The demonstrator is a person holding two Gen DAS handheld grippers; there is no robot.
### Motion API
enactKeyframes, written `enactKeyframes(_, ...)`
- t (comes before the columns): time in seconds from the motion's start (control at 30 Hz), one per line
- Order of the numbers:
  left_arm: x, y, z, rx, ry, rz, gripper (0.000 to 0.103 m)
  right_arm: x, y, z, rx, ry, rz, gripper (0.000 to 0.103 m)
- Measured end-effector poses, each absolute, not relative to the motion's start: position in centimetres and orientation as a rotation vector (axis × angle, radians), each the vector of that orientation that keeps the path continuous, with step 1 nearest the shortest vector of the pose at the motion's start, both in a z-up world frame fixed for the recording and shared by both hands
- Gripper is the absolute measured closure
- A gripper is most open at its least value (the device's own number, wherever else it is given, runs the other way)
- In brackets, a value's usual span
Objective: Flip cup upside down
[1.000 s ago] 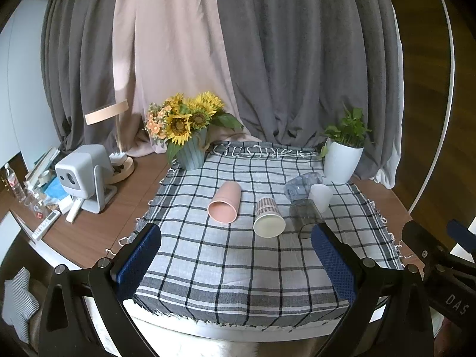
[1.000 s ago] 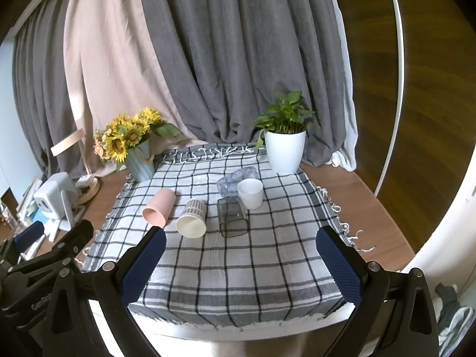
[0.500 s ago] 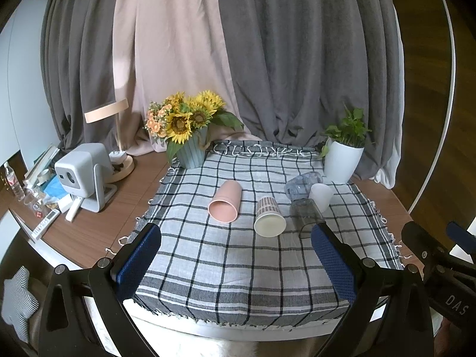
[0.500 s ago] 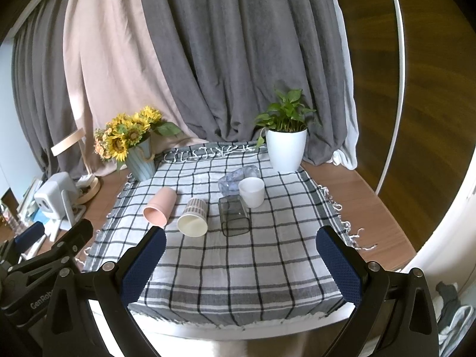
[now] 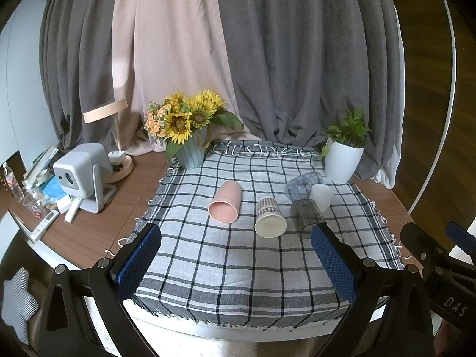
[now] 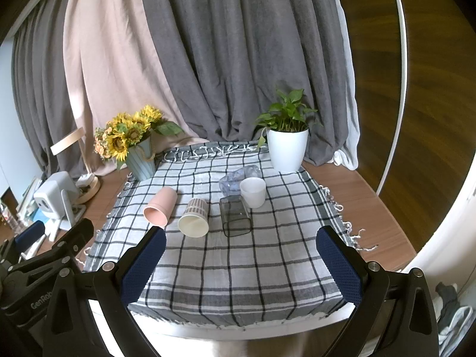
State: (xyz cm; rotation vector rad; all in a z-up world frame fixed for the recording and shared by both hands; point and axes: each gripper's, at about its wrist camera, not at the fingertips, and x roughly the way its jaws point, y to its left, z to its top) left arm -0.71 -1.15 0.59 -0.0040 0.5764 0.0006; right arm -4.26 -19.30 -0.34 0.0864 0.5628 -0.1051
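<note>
Two grippers, our left gripper (image 5: 236, 255) and right gripper (image 6: 241, 260), are hovering jaws apart at the checked cloth's (image 6: 238, 267) near edge; mid-cloth, the pink plastic cup (image 6: 160, 206), patterned paper cup (image 6: 195, 218) and clear square tumbler (image 6: 235, 215) are lying sideways.

right tongs (image 6: 240, 264) | eased slightly nearer the cups | left tongs (image 5: 236, 263) | view barely shifted

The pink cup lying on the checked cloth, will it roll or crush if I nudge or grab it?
The pink cup lies on its side, so a nudge would probably roll it in a curve, since it tapers. It looks like rigid plastic, likely light and unlikely to crush. The cloth may damp rolling.
</note>
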Motion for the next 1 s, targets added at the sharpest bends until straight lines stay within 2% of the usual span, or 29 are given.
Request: enactKeyframes(1.0,-0.7,-0.7,-0.1,-0.005,0.586,0.001,0.000,-4.0,-18.8,-1.6,0.094,0.586,-0.103,0.001)
